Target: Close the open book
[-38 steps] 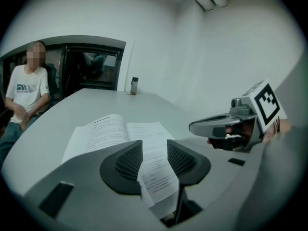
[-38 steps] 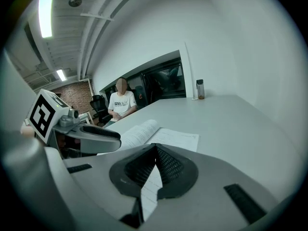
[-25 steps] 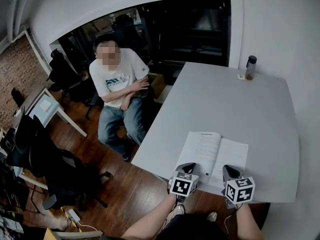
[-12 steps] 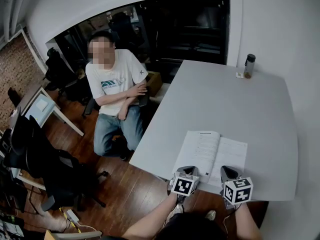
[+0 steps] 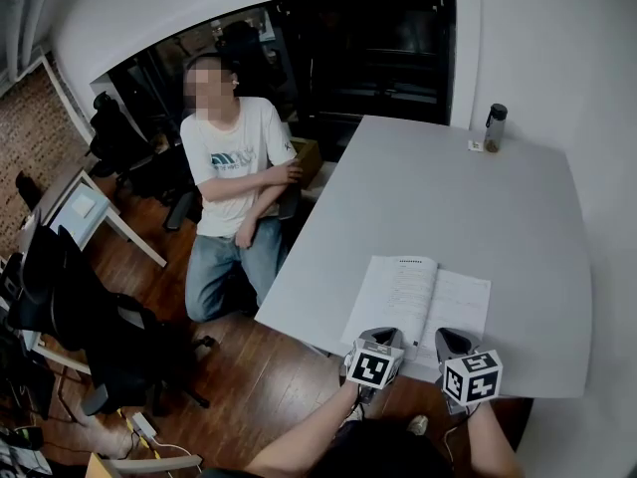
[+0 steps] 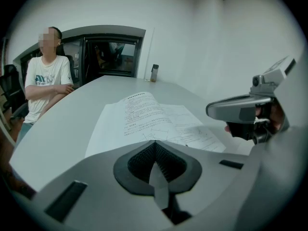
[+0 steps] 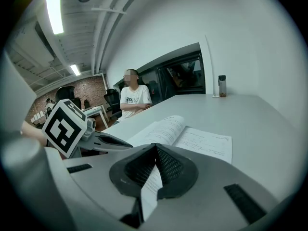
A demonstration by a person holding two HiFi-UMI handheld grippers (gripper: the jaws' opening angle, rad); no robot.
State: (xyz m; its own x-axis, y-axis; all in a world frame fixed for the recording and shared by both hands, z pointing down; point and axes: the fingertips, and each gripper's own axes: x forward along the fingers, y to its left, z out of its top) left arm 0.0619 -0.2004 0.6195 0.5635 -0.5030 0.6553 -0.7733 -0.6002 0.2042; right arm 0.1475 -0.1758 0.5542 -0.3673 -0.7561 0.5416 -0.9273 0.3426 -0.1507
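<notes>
Two grey tools at six o'clock, left tool (image 5: 382, 337) and right tool (image 5: 450, 341), both pinched shut, empty. Just beyond, at twelve, the thin white open book (image 5: 418, 295) lies on the grey tabletop (image 5: 498, 207): light, floppy pages, I'd judge, so lift an outer edge, not the spine.

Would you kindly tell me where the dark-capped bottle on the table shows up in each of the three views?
Head view: the bottle stands upper right, at the far end.
Left gripper view: the bottle is small, top centre, just right of the dark window.
Right gripper view: the bottle is right of centre, above the middle.
Shared landmark: the open book, which lies nearer the camera than the bottle in every view.
</notes>
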